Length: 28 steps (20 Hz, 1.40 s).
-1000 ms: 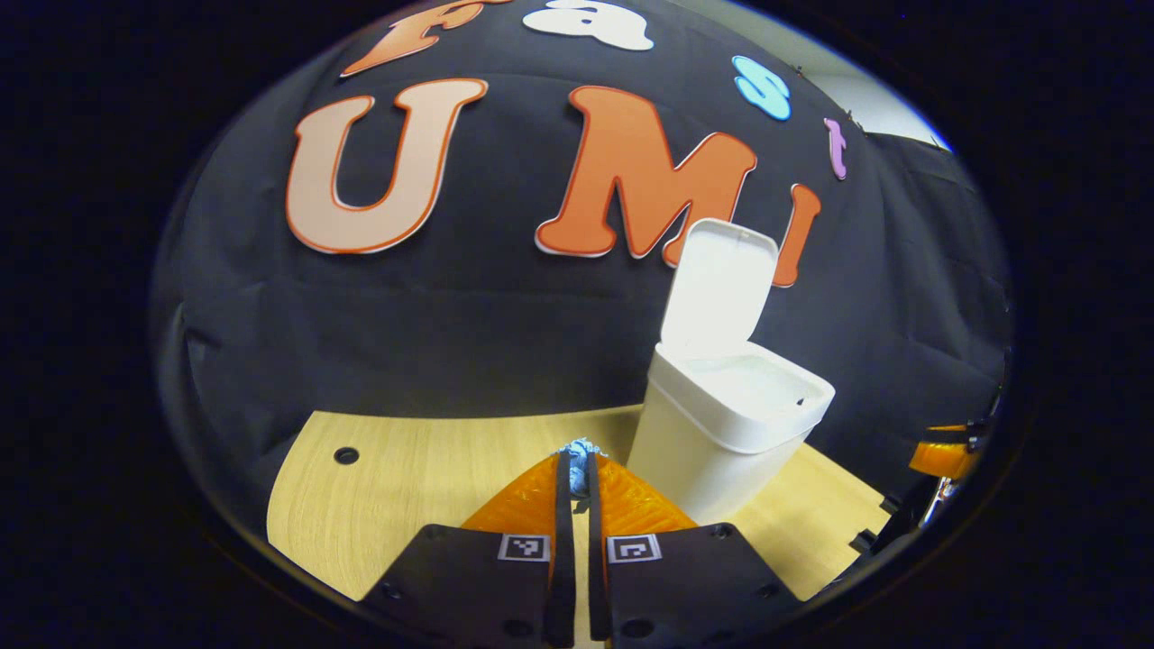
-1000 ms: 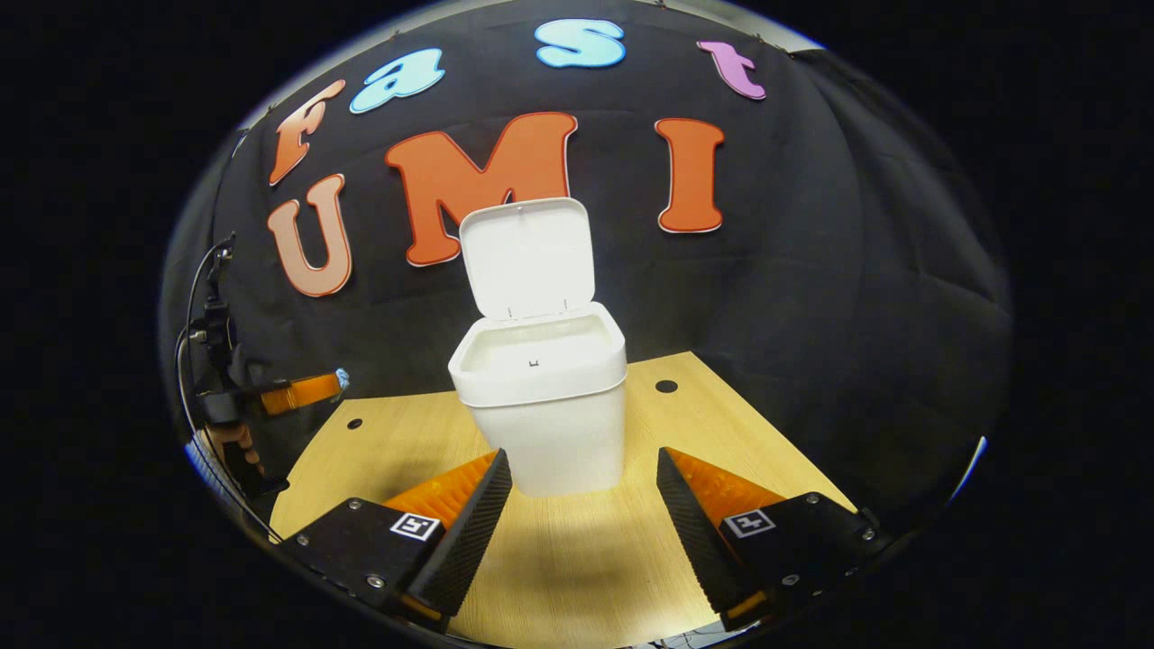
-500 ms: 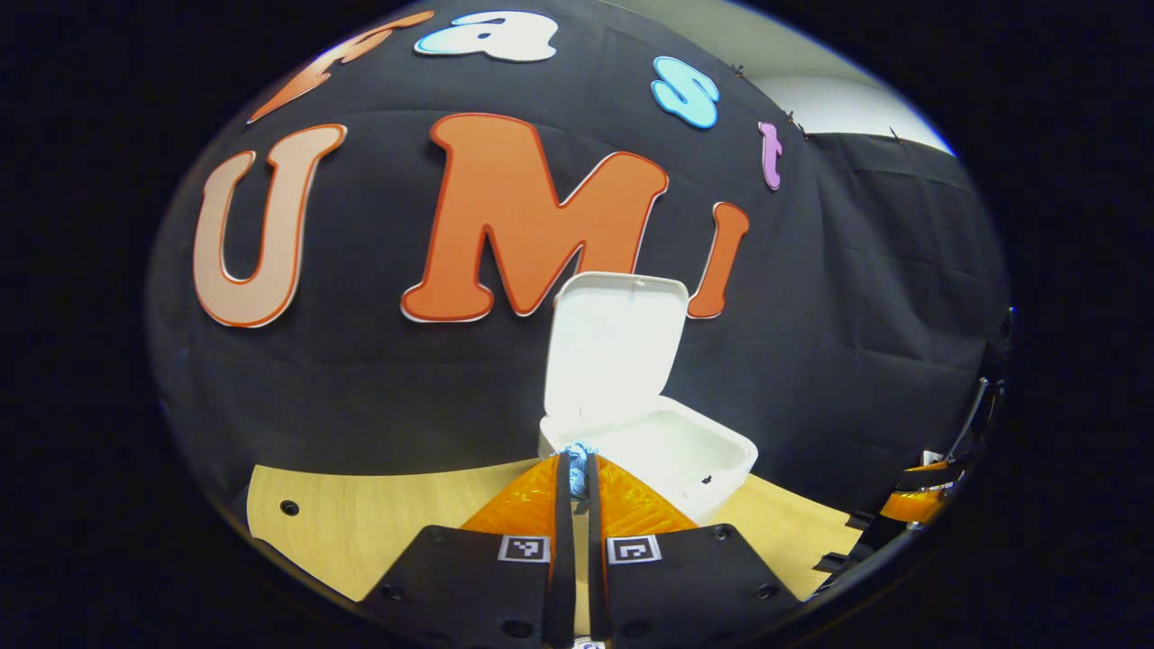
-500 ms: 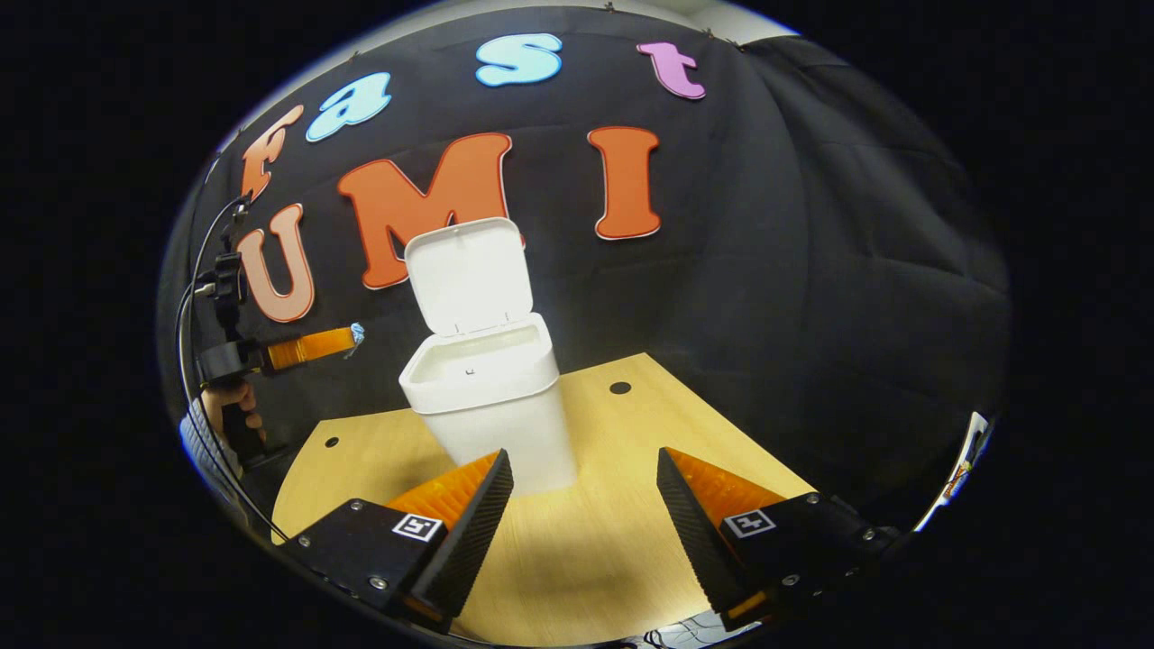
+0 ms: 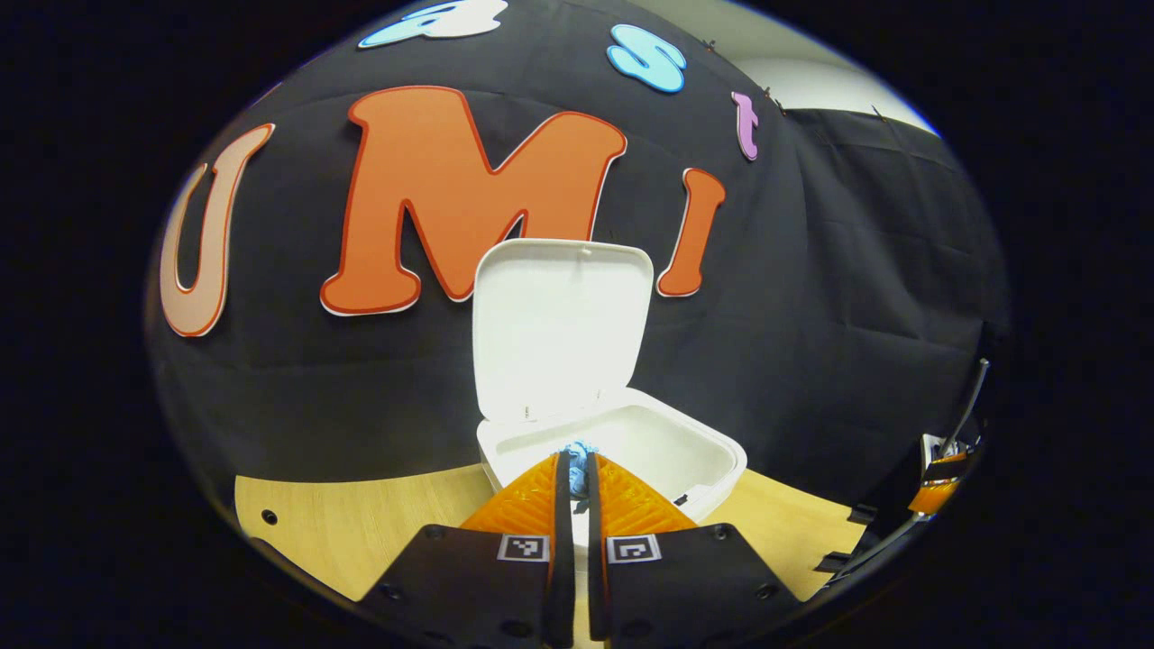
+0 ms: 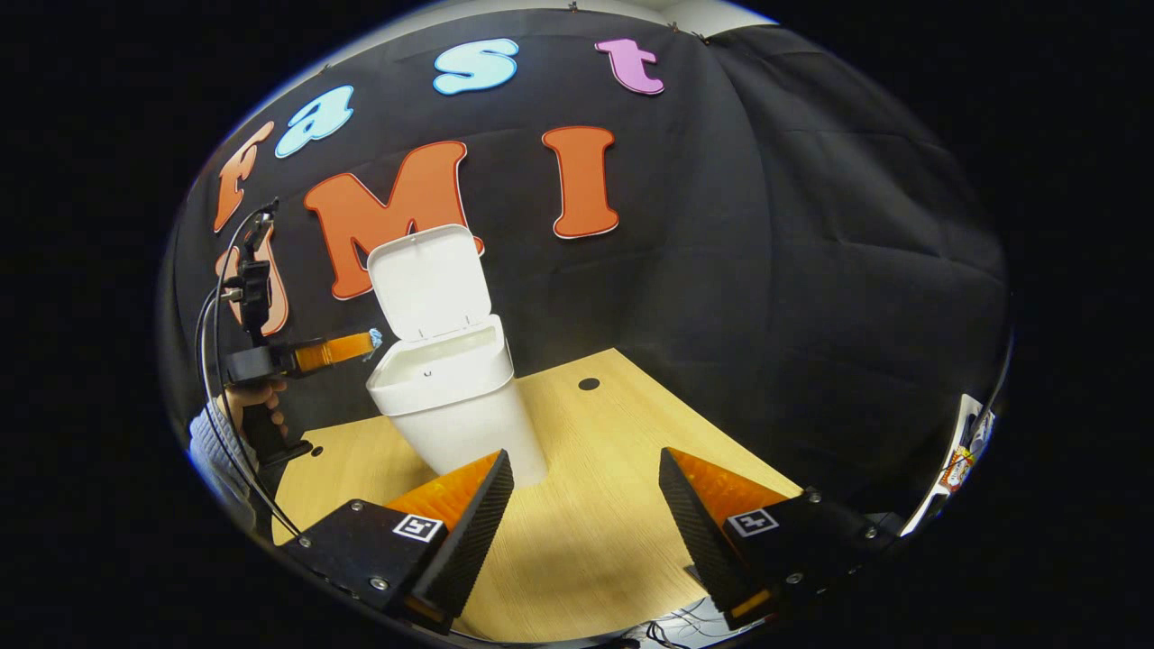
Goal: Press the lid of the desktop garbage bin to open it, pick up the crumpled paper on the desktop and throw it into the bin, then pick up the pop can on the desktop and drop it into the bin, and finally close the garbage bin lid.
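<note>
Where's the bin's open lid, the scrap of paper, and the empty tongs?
lid (image 5: pixel 559 329), left gripper view, inner face.
crumpled paper (image 5: pixel 578 460), left gripper view, bit showing between the fingers.
right tongs (image 6: pixel 586 469), right gripper view, gap between fingertips.

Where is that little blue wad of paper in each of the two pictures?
Left gripper view: crumpled paper low at centre, pinched at the tips of the left claw, in front of the open bin.
Right gripper view: far left, at that claw's tip, beside the bin's rim.
Shared landmark: the raised white lid.
</note>
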Motion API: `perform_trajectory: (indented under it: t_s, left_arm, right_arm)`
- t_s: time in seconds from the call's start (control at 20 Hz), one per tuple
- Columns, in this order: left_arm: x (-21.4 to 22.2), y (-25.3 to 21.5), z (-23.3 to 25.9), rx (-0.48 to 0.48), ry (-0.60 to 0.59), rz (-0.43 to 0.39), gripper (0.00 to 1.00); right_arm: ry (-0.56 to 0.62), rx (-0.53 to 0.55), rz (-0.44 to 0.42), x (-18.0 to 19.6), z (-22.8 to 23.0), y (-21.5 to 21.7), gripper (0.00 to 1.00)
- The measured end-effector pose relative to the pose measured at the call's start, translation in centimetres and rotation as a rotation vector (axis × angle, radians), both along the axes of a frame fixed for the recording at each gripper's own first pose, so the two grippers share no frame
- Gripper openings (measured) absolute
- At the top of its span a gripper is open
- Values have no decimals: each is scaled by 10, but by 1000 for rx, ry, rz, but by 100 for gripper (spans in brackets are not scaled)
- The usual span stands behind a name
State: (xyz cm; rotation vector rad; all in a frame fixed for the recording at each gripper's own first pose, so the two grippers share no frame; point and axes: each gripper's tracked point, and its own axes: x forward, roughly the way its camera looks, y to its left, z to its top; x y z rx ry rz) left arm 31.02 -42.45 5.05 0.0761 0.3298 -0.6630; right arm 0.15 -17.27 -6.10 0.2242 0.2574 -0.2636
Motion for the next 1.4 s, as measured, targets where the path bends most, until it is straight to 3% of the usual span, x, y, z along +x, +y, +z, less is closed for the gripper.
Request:
perform_trajectory:
  t_s: [0.15, 0.25, 0.4, 0.45, 0.6, 1.05, 1.4]
  left_arm:
    - [2, -8, -10, 10, 20, -13, 12]
    - [3, -8, -13, 14, 26, -4, 24]
    - [4, -14, -19, 10, 33, -15, 27]
    - [3, -13, -20, 12, 29, -15, 33]
    - [1, -11, -20, 23, 19, -4, 100]
    - [0, 47, 5, 24, -66, 112, 100]
    - [1, 134, 8, 23, -78, 257, 100]
  right_arm:
    - [7, 12, 1, -2, -2, -4, 99]
    - [13, 20, 5, 2, -5, -3, 99]
    - [20, 11, 3, 5, -7, -4, 99]
    - [20, 12, 3, 6, -7, -4, 99]
    - [25, 17, 12, 10, -8, 0, 99]
    - [36, -9, 120, 29, -11, 46, 99]
    - [50, -53, 264, 57, -15, 111, 99]
